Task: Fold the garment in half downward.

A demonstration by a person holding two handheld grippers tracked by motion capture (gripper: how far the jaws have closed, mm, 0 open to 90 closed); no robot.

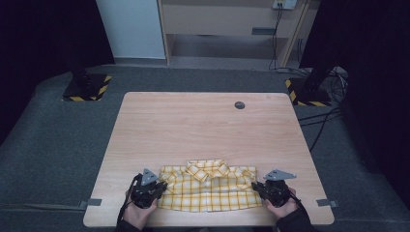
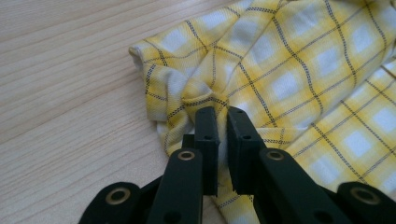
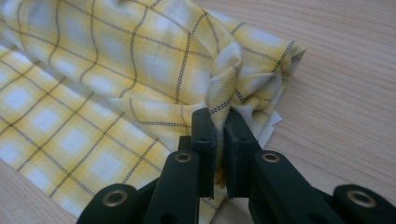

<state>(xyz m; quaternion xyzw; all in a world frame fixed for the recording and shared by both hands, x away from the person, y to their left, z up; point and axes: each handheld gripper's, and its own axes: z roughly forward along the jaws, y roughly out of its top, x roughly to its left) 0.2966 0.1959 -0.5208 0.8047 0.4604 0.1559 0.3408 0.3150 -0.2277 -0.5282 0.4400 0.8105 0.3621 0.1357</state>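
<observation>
The left gripper (image 2: 222,112) pinches the yellow shirt (image 1: 208,187) tight. The right gripper (image 3: 219,114) pinches it too. One shirt, two grippers, one table (image 1: 203,125).

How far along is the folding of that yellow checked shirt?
Partly done, by the look of it. The yellow checked shirt already lies as a wide, short band near the table's front edge, collar on top. In hand: the left tool and the right tool are each clamped on a bunched side edge. Probably left: folding it smaller and letting go.
</observation>
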